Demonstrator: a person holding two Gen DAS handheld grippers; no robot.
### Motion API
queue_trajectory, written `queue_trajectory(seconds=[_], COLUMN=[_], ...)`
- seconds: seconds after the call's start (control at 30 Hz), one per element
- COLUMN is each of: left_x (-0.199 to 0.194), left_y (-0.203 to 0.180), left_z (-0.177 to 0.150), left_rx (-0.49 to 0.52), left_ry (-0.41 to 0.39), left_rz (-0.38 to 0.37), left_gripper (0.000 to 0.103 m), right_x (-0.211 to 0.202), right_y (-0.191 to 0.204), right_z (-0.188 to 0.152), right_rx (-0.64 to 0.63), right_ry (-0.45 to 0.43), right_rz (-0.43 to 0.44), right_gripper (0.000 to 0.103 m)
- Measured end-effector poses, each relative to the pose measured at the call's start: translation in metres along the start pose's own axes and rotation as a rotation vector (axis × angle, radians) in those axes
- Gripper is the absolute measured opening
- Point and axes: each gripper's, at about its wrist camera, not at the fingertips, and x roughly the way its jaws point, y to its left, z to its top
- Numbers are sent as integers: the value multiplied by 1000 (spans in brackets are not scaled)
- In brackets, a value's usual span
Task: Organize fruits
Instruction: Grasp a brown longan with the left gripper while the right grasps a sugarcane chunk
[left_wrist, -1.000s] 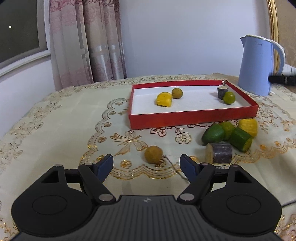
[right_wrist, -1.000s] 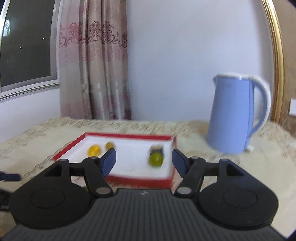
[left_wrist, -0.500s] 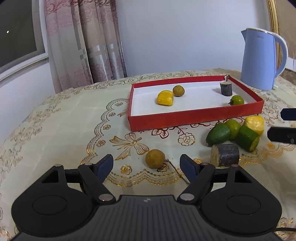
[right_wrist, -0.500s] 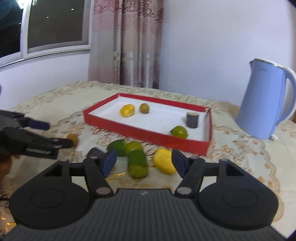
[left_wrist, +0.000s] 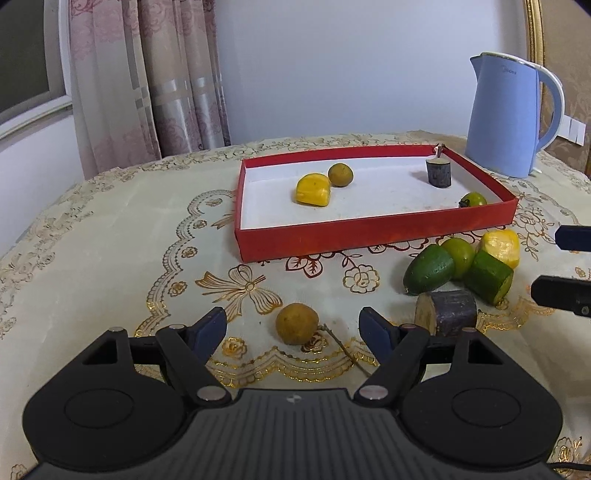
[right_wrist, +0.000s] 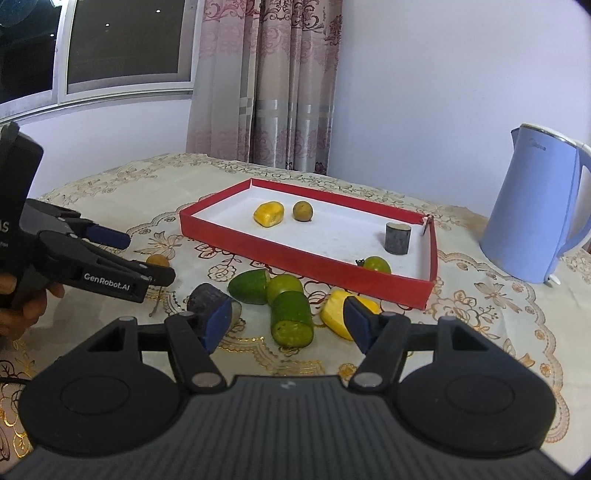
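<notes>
Right hand-held gripper (right_wrist: 288, 325) dropped to loose fruit beside red tray (right_wrist: 306, 258).

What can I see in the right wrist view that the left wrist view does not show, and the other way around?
Only the right wrist view shows the person's hand holding the left gripper from the side, and the dark window. Only the left wrist view shows the thin stem beside the brown round fruit, and a gold frame. Both show the red tray, the blue kettle and the loose fruit cluster.
</notes>
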Motion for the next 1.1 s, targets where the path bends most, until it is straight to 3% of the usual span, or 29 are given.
queue_trajectory(seconds=[0.27, 0.63, 0.8, 1.1], left_x=[11, 21, 24, 25], left_y=[6, 3, 1, -7], left_z=[5, 7, 7, 10], left_rx=[-27, -34, -27, -6], left_ry=[29, 59, 62, 56], left_rz=[-13, -18, -16, -10], left_gripper=[73, 51, 49, 36], right_x=[-2, -2, -2, -3], right_y=[2, 4, 5, 6], right_z=[-1, -2, -2, -3], right_rx=[-9, -18, -19, -20], right_ry=[-8, -3, -5, -6], right_rz=[-1, 7, 4, 1], right_gripper=[68, 68, 68, 68])
